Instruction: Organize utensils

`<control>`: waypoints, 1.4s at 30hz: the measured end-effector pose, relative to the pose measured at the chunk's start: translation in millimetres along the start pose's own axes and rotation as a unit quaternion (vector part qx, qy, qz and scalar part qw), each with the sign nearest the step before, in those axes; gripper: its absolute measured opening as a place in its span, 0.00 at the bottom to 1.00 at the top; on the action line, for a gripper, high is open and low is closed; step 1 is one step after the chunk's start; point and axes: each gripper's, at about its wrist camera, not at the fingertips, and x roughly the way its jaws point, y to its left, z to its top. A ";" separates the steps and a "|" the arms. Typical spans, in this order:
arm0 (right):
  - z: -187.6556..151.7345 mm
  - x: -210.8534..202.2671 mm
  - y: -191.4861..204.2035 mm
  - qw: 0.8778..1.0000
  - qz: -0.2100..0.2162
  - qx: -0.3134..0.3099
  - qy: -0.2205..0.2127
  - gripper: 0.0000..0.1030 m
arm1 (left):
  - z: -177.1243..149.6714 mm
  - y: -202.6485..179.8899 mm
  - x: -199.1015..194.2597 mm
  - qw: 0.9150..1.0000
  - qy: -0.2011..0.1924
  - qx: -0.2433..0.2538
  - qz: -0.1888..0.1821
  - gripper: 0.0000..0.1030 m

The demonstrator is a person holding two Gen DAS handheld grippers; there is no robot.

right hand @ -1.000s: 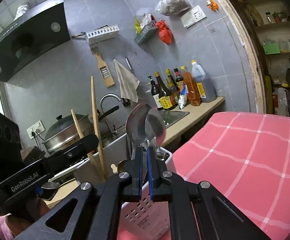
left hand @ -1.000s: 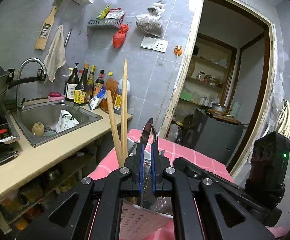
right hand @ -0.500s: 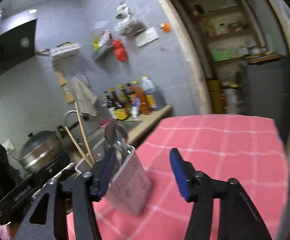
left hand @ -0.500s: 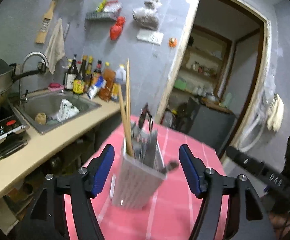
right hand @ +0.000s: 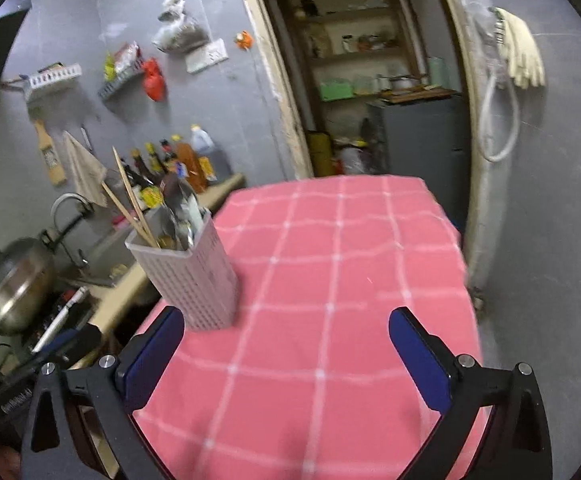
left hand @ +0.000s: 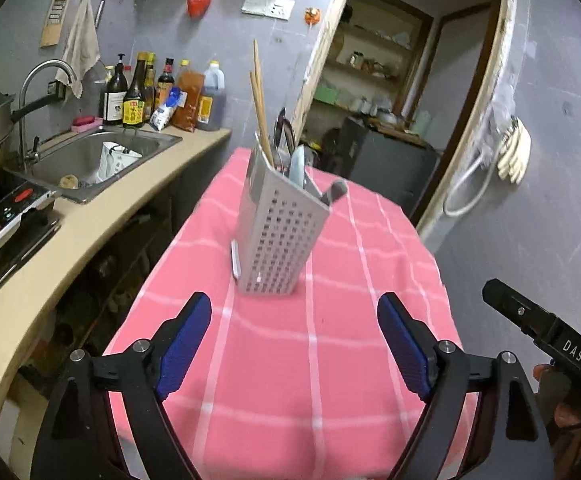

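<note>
Both grippers hang over the pink checked tablecloth with nothing between their blue pads: the left gripper is spreading wide, and the right gripper is spreading wider still. Ahead stands one perforated grey utensil holder, upright on the cloth — inside it two wooden chopsticks, spoons whose number cannot be told, and one grey-handled utensil leaning out.

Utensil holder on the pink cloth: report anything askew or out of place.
The utensil holder stands upright on the tablecloth. Chopsticks, spoons and a grey-handled utensil sit inside, leaning loosely. Nothing spilled; nothing stands out.
</note>
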 end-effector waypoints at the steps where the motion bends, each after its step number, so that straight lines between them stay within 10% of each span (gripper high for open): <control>1: -4.3 -3.1 -0.6 1.000 -0.012 0.001 -0.001 1.00 | -4.1 -0.1 -1.4 1.000 0.002 0.005 0.000 0.79; 42: -22.0 -22.1 6.3 0.999 -0.039 -0.026 -0.027 1.00 | -9.2 -3.2 -18.0 0.998 -0.030 0.050 0.003 0.79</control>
